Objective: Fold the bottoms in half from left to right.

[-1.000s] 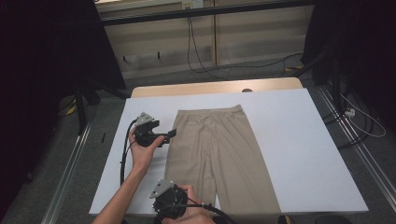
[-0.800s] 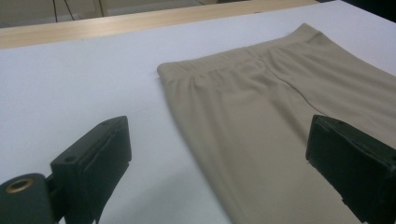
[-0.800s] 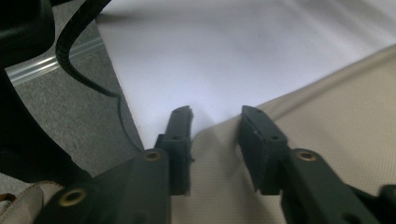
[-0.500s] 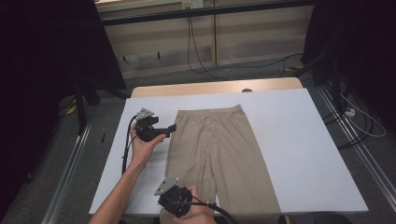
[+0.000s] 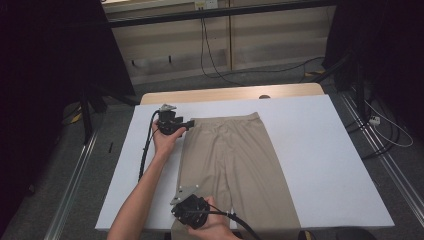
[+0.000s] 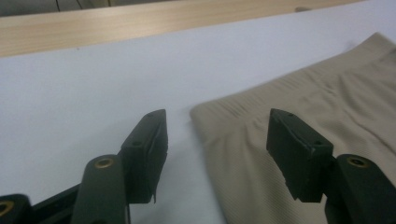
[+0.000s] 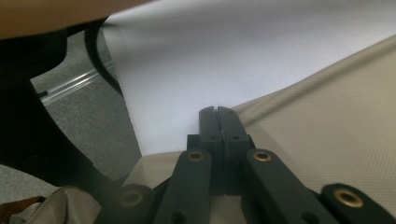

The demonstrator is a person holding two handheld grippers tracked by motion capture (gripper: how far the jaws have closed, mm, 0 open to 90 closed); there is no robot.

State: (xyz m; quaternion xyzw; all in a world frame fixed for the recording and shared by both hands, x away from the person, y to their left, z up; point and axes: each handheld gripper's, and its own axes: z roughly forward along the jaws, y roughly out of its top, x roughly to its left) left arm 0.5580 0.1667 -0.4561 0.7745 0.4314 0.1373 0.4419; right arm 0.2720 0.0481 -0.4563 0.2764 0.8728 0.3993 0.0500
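We see a pair of beige trousers [image 5: 232, 165] spread flat on the white table cover [image 5: 320, 150], waistband toward the far edge and legs running back to the near edge. The cloth is a fine ribbed knit, smooth across the legs with faint gathers at the waistband.

Our left gripper [image 6: 217, 154] sits at the waistband's left corner with its jaws spread wide: one jaw stands over bare cover just beside the corner, the other over the cloth, and the corner lies between them, not pinched.

Our right gripper [image 7: 218, 122] is at the left leg's outer edge near the hem, jaws pressed together. They seem to clamp the cloth's edge, though the close view leaves us unsure whether any fabric lies between them.
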